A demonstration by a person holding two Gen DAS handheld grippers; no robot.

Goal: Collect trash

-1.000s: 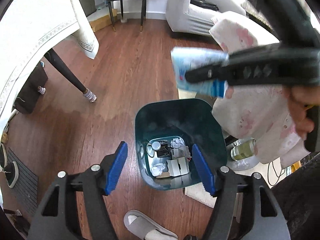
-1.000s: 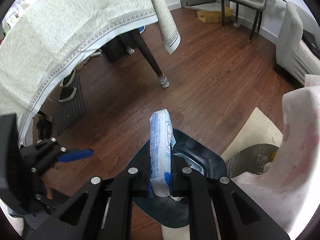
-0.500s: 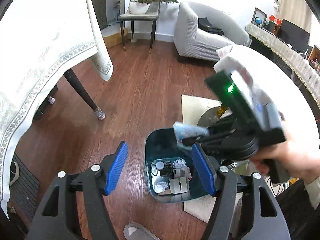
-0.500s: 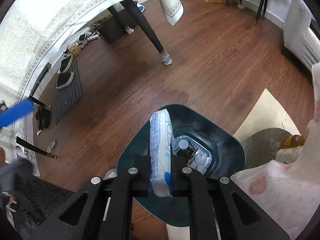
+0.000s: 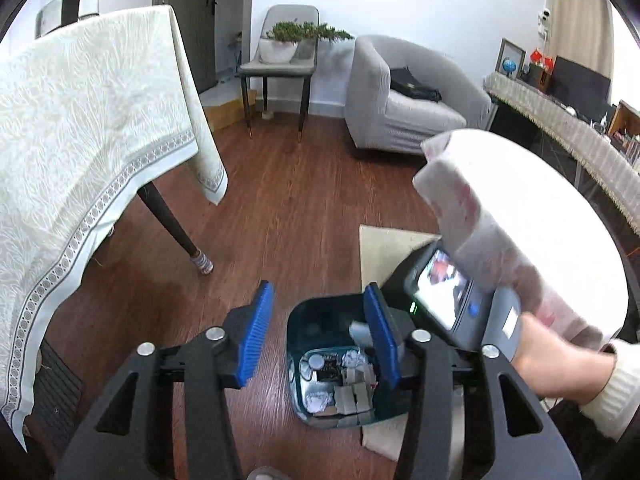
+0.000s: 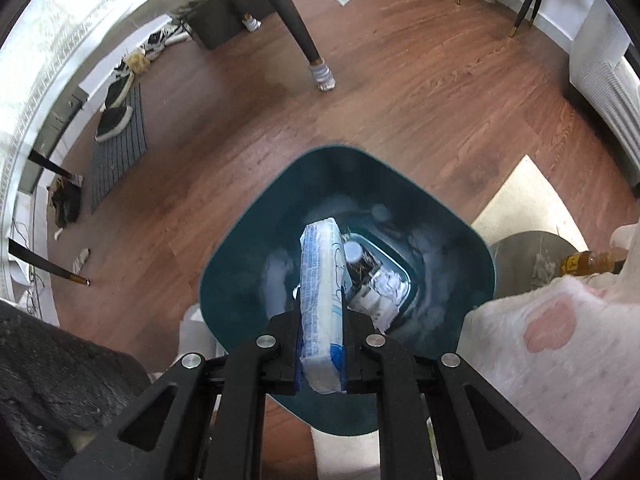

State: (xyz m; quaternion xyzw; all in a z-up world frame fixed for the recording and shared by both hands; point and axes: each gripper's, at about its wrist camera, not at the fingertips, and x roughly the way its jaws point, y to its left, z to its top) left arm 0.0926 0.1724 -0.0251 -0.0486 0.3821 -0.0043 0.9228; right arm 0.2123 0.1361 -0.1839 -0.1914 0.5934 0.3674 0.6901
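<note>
The right tool (image 6: 322,336) is closed tight on a white and blue packet (image 6: 323,300), which hangs directly above the open mouth of the dark teal trash bin (image 6: 248,276) on the wooden floor (image 6: 400,92). The left tool (image 5: 318,338) is wide open and holds nothing, just above the bin, where crumpled papers (image 6: 386,284) lie at the bottom

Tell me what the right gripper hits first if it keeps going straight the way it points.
Probably the trash at the bottom of the teal bin. The right gripper, jaws shut on the blue-white packet, aims into the bin's mouth; depth is unclear, so a wall could come first.
</note>
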